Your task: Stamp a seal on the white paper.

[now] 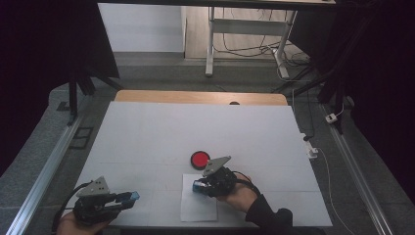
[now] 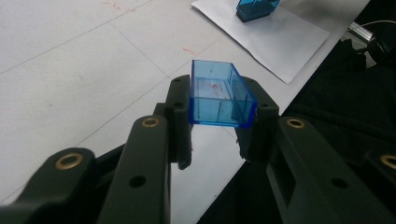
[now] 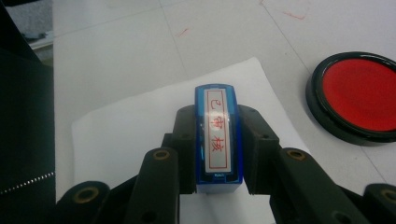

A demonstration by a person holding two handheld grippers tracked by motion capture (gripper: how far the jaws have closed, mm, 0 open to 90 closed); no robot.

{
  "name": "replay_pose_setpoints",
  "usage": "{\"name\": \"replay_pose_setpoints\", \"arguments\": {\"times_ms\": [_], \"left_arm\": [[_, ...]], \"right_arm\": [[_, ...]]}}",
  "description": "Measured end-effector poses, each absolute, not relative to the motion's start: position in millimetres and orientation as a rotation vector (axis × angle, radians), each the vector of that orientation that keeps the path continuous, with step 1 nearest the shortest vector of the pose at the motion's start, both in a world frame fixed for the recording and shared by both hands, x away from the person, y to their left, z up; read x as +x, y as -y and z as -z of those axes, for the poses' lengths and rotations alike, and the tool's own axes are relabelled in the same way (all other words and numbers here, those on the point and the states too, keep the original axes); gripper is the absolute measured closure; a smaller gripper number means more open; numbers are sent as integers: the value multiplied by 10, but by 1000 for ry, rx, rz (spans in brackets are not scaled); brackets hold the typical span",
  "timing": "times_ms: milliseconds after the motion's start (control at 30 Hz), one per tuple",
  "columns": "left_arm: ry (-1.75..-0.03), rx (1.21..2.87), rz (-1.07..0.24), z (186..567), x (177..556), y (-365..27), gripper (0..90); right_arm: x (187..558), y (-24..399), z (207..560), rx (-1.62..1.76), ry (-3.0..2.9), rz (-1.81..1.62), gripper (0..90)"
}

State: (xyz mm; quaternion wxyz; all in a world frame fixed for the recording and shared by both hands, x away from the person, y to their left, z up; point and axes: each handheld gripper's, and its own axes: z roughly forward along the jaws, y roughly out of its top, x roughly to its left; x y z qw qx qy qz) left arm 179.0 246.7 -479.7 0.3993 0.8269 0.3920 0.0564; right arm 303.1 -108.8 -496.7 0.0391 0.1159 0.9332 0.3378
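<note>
While clamped, each hand-held gripper on blue: right (image 3: 219, 140) stamp (image 3: 218, 135), left (image 2: 219, 116) perhaps cap (image 2: 219, 95).

stamp (image 3: 218, 140) on paper (image 1: 198, 205), near worktop (image 1: 195, 127) front edge | ink pad (image 1: 199, 159) just behind paper — touching worktop | cap (image 2: 219, 95) well left of paper, above worktop, in left gripper (image 1: 125, 198) jaws

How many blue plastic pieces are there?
2: a blue cap clamped in the left gripper, and a blue stamp clamped in the right gripper, over the white paper.
</note>
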Motion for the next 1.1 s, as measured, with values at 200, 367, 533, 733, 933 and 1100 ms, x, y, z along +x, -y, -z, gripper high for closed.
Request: {"name": "replay_pose_setpoints", "arguments": {"times_ms": [200,367,533,733,933,1100], "left_arm": [[-994,2097,-141,4797,1792,-2465,682],[-991,2101,-136,4800,1798,-2462,682],[-990,2091,-112,4801,1807,-2478,682],[-997,2084,-104,4803,1814,-2489,682],[-1002,2082,-109,4803,1813,-2489,682],[-997,2089,-109,4803,1812,-2479,682]], "right_arm": [[2958,1051,4963,314,-2829,-1006,708],[2960,1051,4965,314,-2829,-1008,708],[3029,1090,4982,365,-2857,-1062,708],[3122,1139,5005,434,-2895,-1127,708],[3102,1127,5005,409,-2884,-1117,708],[3024,1085,4985,343,-2853,-1053,708]]}}
